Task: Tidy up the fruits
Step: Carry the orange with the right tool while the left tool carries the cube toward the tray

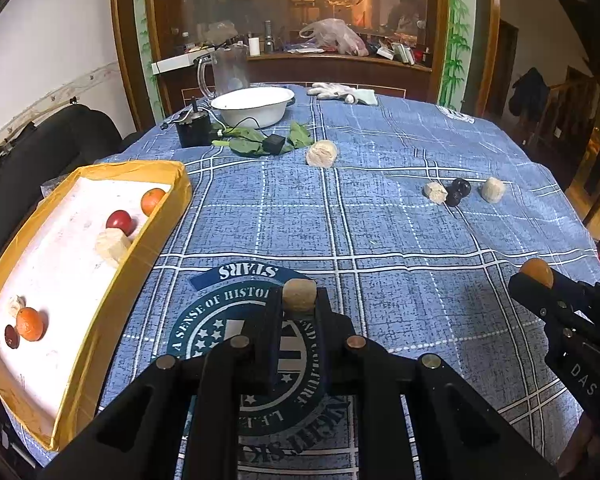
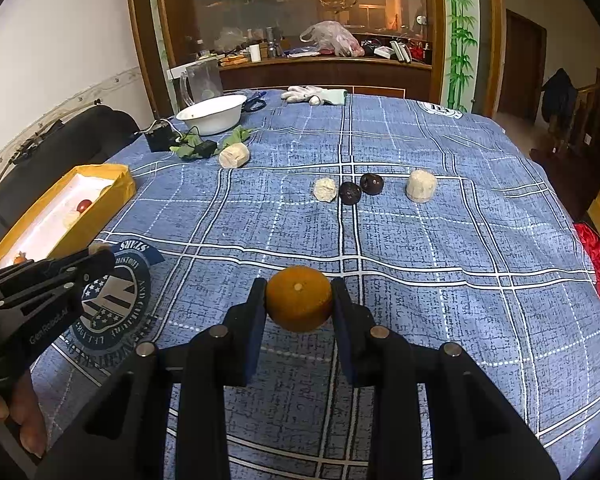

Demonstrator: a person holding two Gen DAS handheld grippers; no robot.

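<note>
Between right claw (image 2: 299, 300) fingers sits an orange (image 2: 299, 298), clamped.

"STARS" and "A SENSE OF HISTO…" are printed on the tablecloth (image 1: 380, 216) emblem beneath the left fingers. "DAS" is read on the right gripper (image 1: 536, 276), "GenRobot.AI" on the left gripper (image 2: 100, 254).

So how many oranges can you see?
3. One orange at the far end of the yellow box, another orange at its near end, and a held orange between the right gripper's jaws.
</note>
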